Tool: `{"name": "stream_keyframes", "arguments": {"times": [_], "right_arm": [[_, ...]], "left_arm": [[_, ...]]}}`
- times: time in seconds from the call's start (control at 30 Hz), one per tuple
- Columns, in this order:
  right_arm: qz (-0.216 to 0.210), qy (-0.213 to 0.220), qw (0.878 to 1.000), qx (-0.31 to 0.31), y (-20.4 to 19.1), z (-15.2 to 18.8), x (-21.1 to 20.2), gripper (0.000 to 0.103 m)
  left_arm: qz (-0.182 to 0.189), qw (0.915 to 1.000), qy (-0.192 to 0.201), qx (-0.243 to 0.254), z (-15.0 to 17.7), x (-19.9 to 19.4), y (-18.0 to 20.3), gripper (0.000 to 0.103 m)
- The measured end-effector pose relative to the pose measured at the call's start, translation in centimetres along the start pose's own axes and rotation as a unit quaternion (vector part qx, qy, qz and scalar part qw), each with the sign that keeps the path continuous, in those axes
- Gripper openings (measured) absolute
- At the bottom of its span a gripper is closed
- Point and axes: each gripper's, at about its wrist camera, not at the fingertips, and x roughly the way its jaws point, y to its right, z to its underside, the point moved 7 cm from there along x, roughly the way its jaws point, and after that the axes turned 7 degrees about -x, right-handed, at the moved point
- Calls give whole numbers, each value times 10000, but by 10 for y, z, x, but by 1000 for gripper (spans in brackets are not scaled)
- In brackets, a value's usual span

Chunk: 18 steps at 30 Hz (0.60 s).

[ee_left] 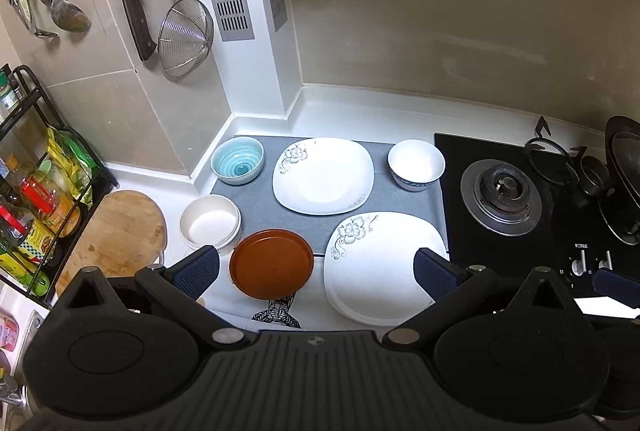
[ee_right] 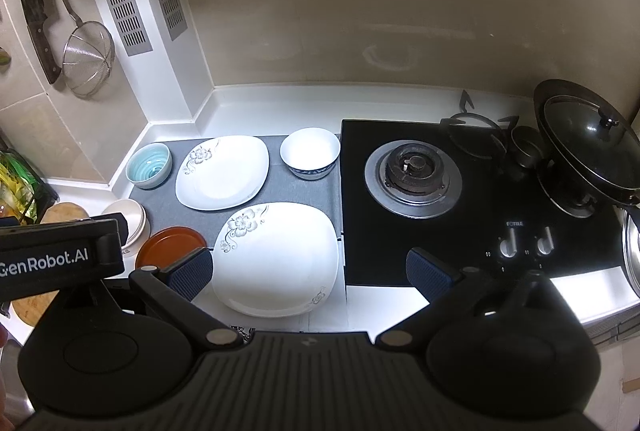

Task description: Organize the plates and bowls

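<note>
Two white square plates with flower prints lie on a grey mat: the far plate and the near plate, also in the right wrist view. A teal bowl sits at the mat's far left, a white bowl with blue rim at its far right. A cream bowl and a brown round plate stand nearer. My left gripper is open above the brown plate and near plate. My right gripper is open above the near plate.
A black gas hob with a burner lies right of the mat, a lidded wok at its far right. A round wooden board and a condiment rack stand left. A knife and strainer hang on the wall.
</note>
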Motion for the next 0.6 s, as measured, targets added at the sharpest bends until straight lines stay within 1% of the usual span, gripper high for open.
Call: {"name": "stream_keyframes", "arguments": {"times": [0.3, 0.6], "right_arm": [[-47, -31, 10000, -17, 2, 4, -3, 103], [-119, -66, 9999, -11, 2, 11, -2, 103]], "left_arm": [[35, 10000, -49, -28, 7, -3, 2, 103], [-26, 10000, -80, -15, 12, -3, 1, 103]]}}
